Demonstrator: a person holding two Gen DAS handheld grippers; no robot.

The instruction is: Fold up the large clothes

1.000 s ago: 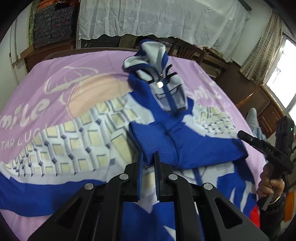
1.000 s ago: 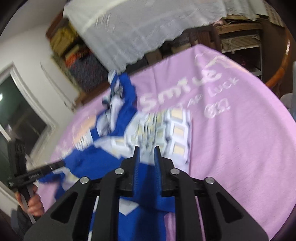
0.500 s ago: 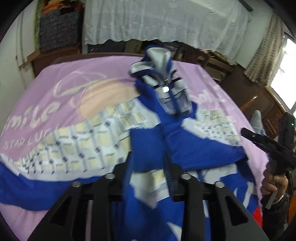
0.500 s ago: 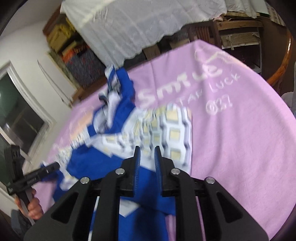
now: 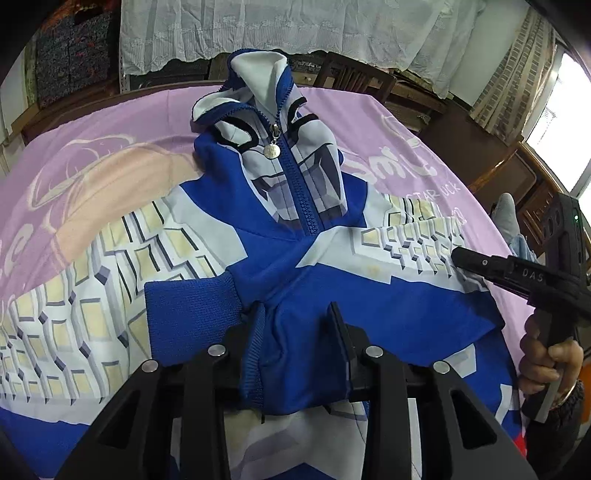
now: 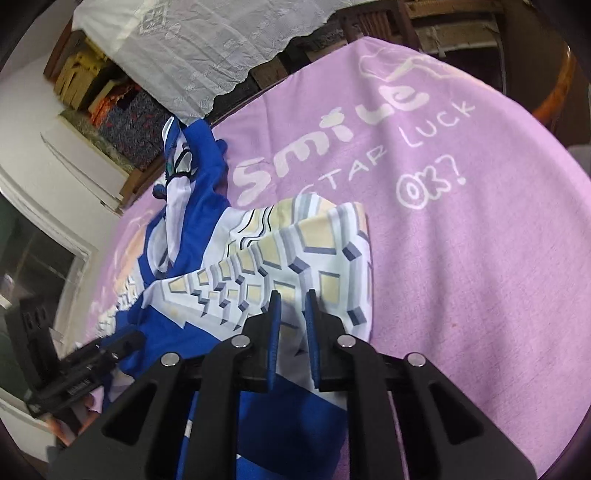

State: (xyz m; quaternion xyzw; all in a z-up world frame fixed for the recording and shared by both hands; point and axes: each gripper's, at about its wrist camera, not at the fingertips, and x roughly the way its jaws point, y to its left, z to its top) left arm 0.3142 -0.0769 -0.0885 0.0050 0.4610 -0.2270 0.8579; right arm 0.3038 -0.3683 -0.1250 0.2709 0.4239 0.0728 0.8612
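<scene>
A blue and white zip hoodie with a yellow block pattern lies on the purple cloth, hood at the far end. My left gripper is open, its jaws spread around the blue ribbed cuff and folded blue fabric. My right gripper holds the patterned sleeve with its jaws close together and cloth between them. The right gripper also shows in the left wrist view at the jacket's right edge. The left gripper shows in the right wrist view at lower left.
The table is covered by a purple cloth printed with "Smile". A white lace curtain and wooden chairs stand behind the table. A wooden cabinet is to the right.
My left gripper has opened from shut and now straddles the blue cuff and fabric. The right gripper has carried the patterned sleeve inward over the jacket.
</scene>
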